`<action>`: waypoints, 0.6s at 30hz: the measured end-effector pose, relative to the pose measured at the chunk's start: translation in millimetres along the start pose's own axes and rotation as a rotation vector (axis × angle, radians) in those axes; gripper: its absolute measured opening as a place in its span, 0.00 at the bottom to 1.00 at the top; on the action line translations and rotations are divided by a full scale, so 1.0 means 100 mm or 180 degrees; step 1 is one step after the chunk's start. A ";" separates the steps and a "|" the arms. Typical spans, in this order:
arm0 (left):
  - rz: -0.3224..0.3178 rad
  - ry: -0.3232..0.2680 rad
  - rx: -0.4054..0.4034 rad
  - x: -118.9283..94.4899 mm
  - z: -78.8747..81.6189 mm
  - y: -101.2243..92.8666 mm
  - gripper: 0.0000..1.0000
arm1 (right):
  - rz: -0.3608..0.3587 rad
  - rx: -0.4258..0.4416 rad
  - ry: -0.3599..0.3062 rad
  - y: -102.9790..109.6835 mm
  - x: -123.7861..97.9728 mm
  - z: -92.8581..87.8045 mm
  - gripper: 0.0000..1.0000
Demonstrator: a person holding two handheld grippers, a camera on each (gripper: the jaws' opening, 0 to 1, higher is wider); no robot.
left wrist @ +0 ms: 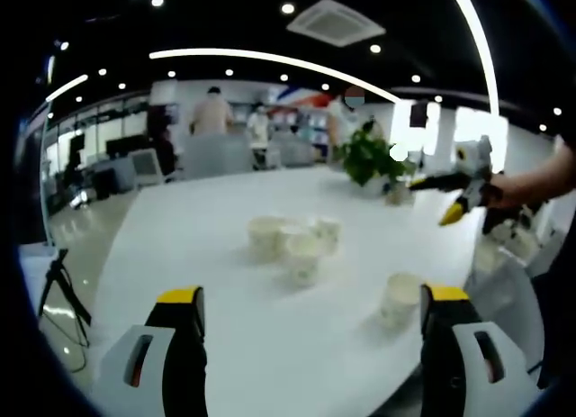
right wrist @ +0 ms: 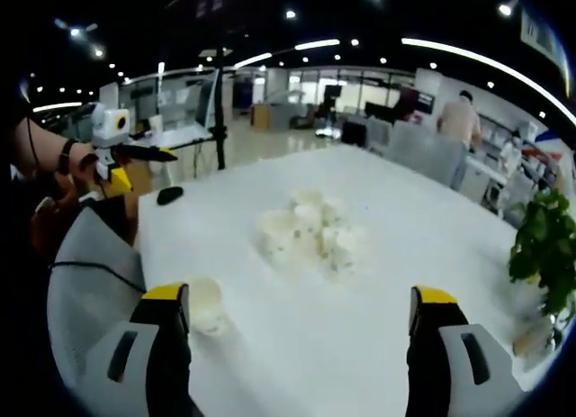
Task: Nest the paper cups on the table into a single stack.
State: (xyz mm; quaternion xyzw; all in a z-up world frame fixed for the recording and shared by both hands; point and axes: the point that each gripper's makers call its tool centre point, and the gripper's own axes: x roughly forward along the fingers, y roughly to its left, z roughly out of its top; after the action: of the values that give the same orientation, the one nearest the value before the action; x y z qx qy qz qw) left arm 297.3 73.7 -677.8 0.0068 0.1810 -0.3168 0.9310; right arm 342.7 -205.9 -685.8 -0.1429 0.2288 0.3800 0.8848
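The paper cups [left wrist: 292, 241] sit in a loose huddle near the middle of the white table [left wrist: 198, 255], upright and touching or nearly so. One lone cup [left wrist: 399, 298] stands apart, close to the table's edge. In the left gripper view I count about four in the cluster plus the lone one; the right gripper view suggests five or six in the cluster [right wrist: 310, 232], but it's too blurry to be sure.

The risk, I'd say, is the crowding: jaws reaching into that huddle could knock neighbours over or crush a thin rim, and the lone cup [right wrist: 205, 302] could be nudged off the edge.

The left gripper [left wrist: 310, 322] and the right gripper [right wrist: 301, 322] both hang above the table, jaws spread wide, holding nothing. A potted plant [left wrist: 369, 158] stands at the far end.
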 end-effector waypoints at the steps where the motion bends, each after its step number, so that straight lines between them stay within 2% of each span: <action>1: -0.0027 0.0005 0.0011 0.01 0.00 -0.01 1.00 | -0.0015 -0.0006 -0.0006 -0.01 -0.01 0.01 1.00; 9: -0.0015 0.0045 0.0006 0.09 0.04 -0.07 1.00 | 0.0012 -0.0020 -0.0021 -0.09 0.02 0.03 1.00; 12: 0.0051 0.0064 -0.0018 0.17 0.07 -0.07 1.00 | 0.0056 -0.0151 -0.0147 -0.12 0.07 0.08 1.00; 13: 0.0094 0.0092 -0.0046 0.18 0.08 -0.06 1.00 | 0.0062 -0.0160 -0.0124 -0.13 0.08 0.06 1.00; 16: 0.0176 -0.0005 0.0019 0.24 0.17 -0.04 1.00 | 0.0176 -0.0189 -0.0210 -0.14 0.17 0.03 1.00; 18: 0.0174 0.0001 -0.0013 0.32 0.16 -0.04 1.00 | 0.0207 -0.0233 -0.0079 -0.13 0.24 -0.10 1.00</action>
State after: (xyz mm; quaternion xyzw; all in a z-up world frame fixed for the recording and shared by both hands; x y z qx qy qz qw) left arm 323.8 49.7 -673.0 0.0099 0.1816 -0.2909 0.9393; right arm 364.0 -204.7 -705.1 -0.1629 0.2083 0.4184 0.8689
